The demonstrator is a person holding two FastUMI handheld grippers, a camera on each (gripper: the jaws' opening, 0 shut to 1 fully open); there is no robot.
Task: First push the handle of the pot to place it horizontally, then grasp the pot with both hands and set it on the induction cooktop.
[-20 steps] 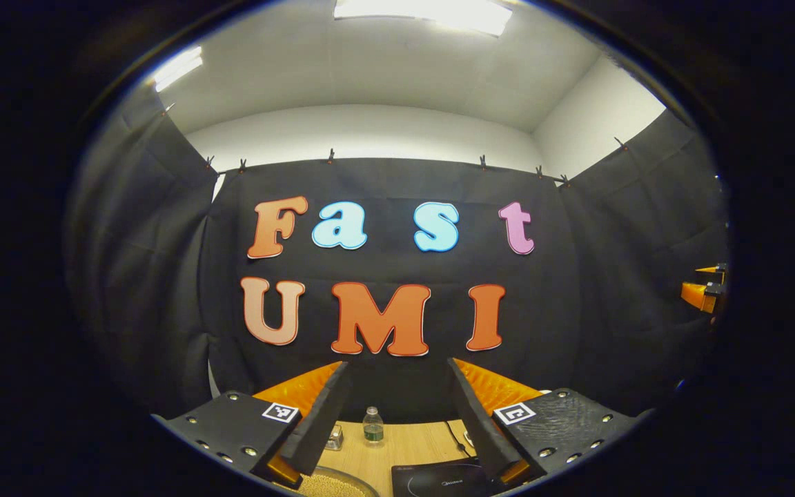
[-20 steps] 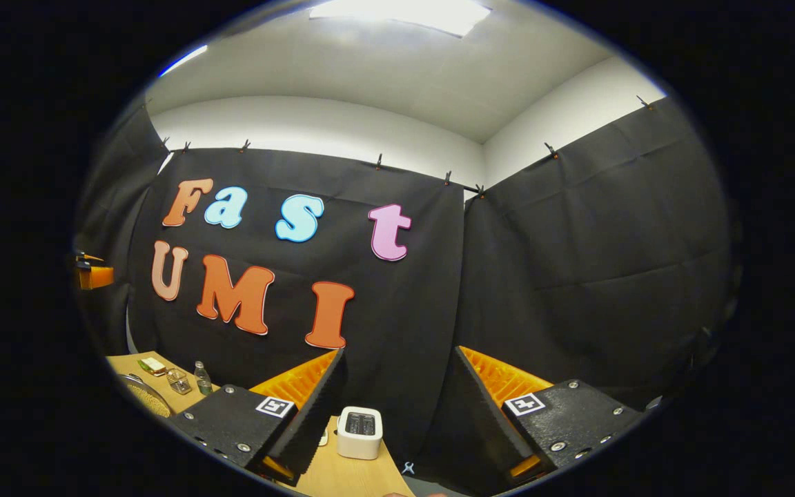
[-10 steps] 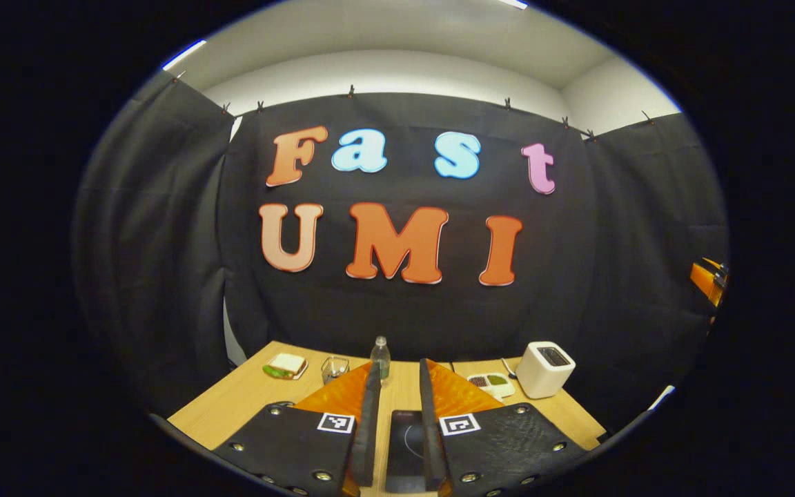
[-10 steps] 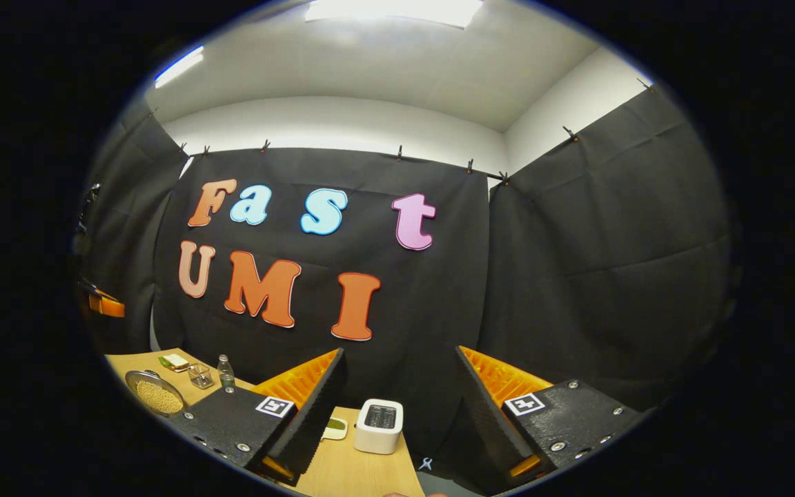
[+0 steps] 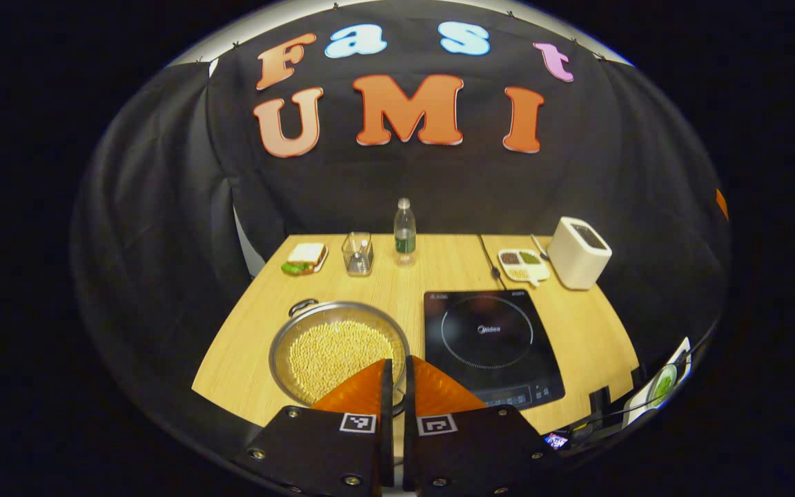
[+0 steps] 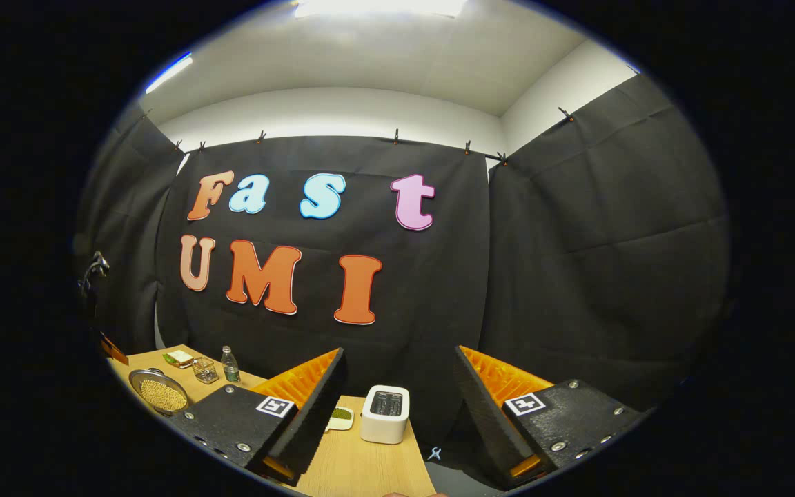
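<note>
Round steel pot [image 5: 339, 352] of pale grains sits on the wooden desk [image 5: 597, 338], left of the flat glassy cooktop [image 5: 491, 345]; left gripper [image 5: 397, 373] fingers pressed together, right gripper [image 6: 397, 400] fingers spread apart

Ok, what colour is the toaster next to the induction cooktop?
White or cream; the boxy toaster shows best in the left gripper view, beyond the black induction cooktop.
</note>
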